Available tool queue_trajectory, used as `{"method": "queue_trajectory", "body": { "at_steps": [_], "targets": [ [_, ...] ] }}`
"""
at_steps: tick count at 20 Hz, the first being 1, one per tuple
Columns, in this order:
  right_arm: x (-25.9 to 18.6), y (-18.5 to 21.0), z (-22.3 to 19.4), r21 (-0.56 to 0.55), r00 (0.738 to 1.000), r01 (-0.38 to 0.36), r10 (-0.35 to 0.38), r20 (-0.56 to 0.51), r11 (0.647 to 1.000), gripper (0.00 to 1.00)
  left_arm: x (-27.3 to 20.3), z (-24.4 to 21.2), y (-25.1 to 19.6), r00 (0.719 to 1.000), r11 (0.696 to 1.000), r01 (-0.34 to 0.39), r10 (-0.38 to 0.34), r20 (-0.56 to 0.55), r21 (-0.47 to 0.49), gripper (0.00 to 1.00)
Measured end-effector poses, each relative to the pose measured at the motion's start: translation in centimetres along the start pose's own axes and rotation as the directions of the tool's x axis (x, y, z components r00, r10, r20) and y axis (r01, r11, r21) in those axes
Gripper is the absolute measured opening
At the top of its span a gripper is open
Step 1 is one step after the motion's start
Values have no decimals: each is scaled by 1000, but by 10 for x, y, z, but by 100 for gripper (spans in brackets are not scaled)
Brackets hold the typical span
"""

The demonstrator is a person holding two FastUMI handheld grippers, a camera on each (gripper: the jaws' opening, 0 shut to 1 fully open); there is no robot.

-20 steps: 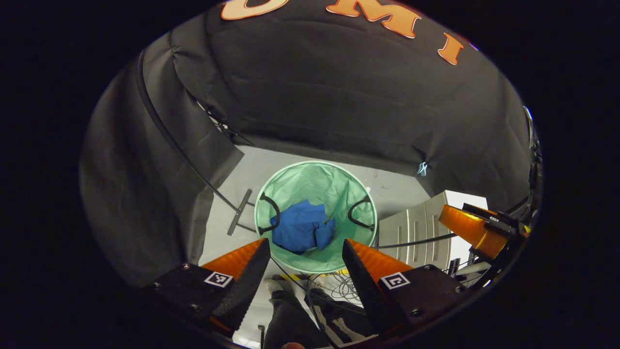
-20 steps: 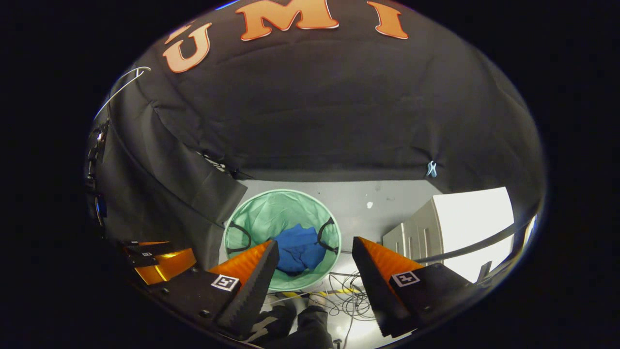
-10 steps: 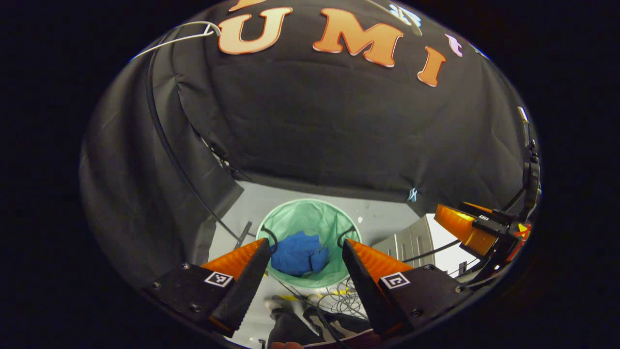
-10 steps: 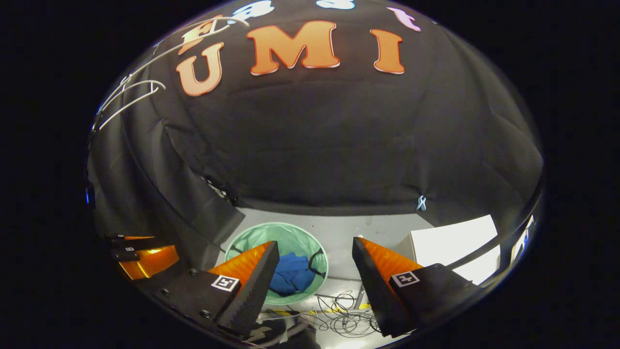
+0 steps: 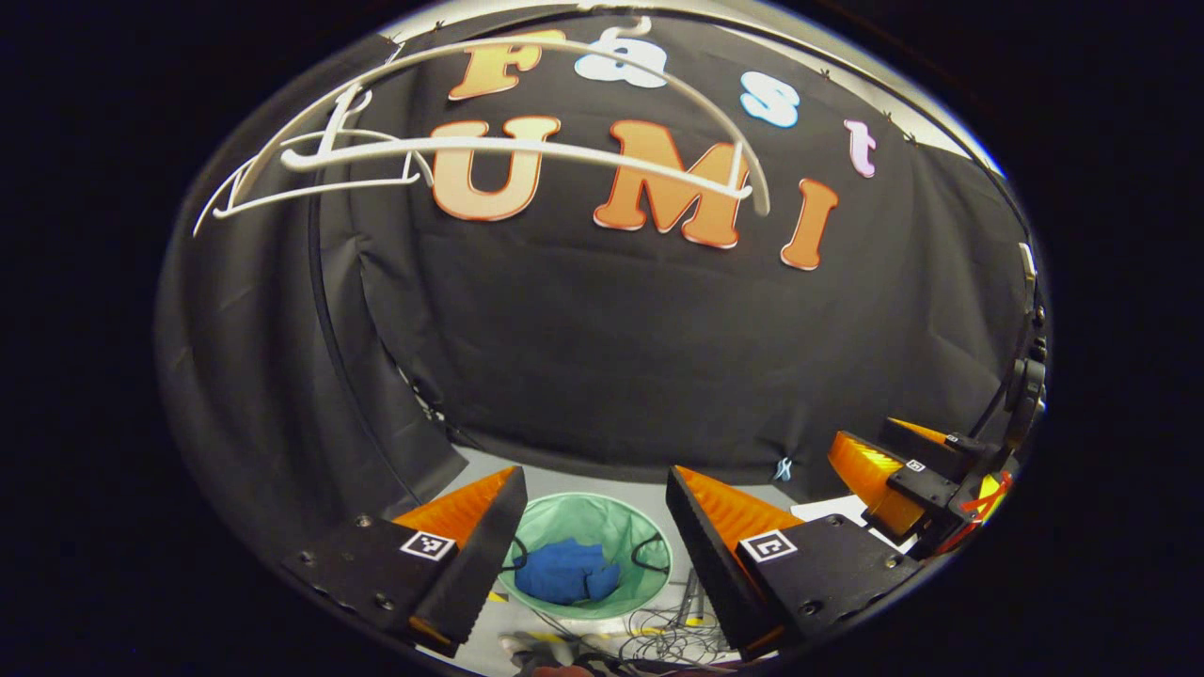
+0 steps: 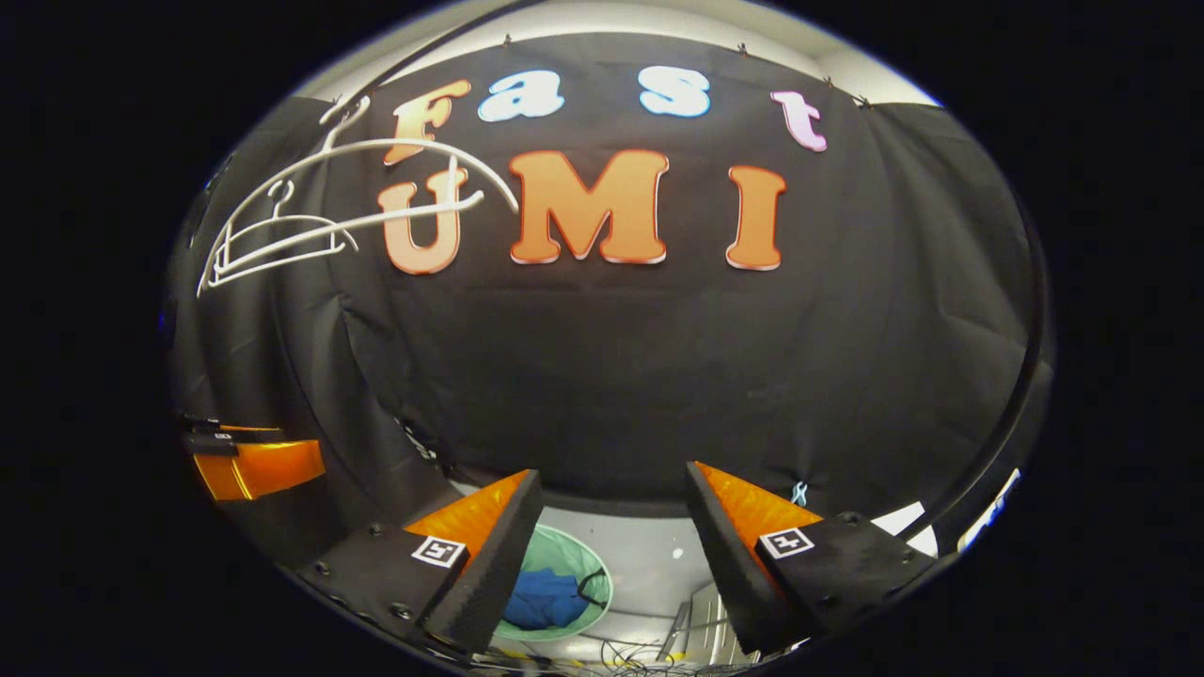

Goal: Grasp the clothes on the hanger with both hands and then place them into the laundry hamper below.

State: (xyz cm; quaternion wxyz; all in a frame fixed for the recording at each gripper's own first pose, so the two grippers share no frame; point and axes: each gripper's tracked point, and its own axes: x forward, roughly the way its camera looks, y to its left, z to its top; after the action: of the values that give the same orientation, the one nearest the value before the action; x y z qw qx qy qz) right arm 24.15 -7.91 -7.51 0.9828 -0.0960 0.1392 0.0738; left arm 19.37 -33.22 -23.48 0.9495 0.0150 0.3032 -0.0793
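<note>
In the left gripper view, the left gripper [image 5: 593,489] is raised and tipped up toward the booth wall, its fingers spread wide and grasping nothing. Between them, far below on the floor, the green laundry hamper [image 5: 602,515] holds the blue clothes [image 5: 564,572] crumpled at its bottom, so the drop looks done. Above hang bare white hangers [image 5: 527,150], near the view's top left. The right gripper [image 5: 894,475] shows at the right edge, at about the same height.

In the right gripper view, the right gripper [image 6: 611,489] also points at the wall, released and empty. The hamper [image 6: 578,564] sits low between its fingers with the clothes [image 6: 541,602] inside. The hangers [image 6: 310,226] hang at upper left, and the left gripper [image 6: 254,465] hovers at the left edge.
</note>
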Motion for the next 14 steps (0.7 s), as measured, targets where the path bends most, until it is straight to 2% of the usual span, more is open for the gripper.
{"method": "queue_trajectory", "body": {
  "at_steps": [6,12,14],
  "targets": [
    [-33,-10,51,-14,992,10,-8,123,1000,97,-37,61,-3,989,1000,-13,12,149,5,95],
    [-58,-15,97,-27,969,10,-3,248,1000,97,-68,100,1,959,998,-60,54,280,13,94],
    [-65,-12,104,-26,963,2,5,270,1000,91,-78,112,3,947,997,-74,68,314,9,94]
  ]
}}
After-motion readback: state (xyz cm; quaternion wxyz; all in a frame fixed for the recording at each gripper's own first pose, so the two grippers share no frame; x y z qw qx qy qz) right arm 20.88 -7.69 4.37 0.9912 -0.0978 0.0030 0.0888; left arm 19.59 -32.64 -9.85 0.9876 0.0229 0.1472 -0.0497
